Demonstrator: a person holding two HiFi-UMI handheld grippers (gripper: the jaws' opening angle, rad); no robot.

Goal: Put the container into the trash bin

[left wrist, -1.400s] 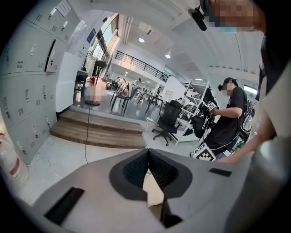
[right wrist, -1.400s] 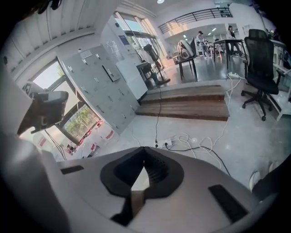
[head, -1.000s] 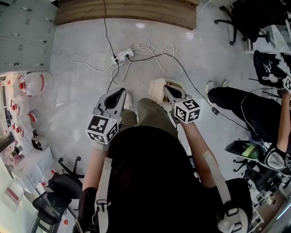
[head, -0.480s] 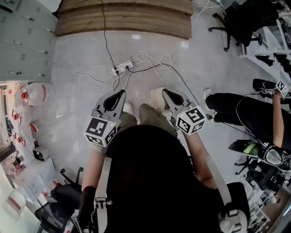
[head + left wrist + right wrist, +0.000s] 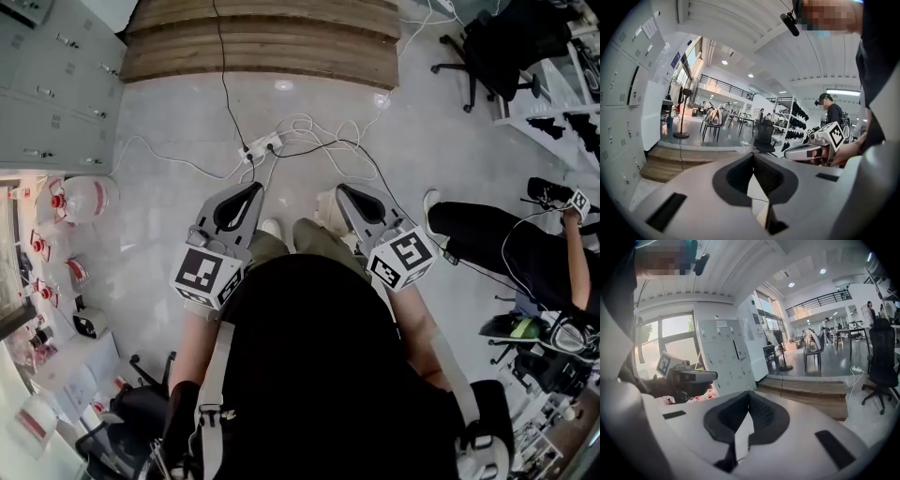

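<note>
Left claw [image 5: 251,187] and right claw [image 5: 341,190] closed, empty; pale grey stone floor [image 5: 187,122] free ahead to low brown wooden step [image 5: 262,47].

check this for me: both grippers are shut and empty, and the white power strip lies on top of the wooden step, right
Not quite. The power strip lies on the grey floor, short of the wooden step, not on top of it; the head view shows this. The rest holds: the left gripper and the right gripper are both shut and empty.
</note>
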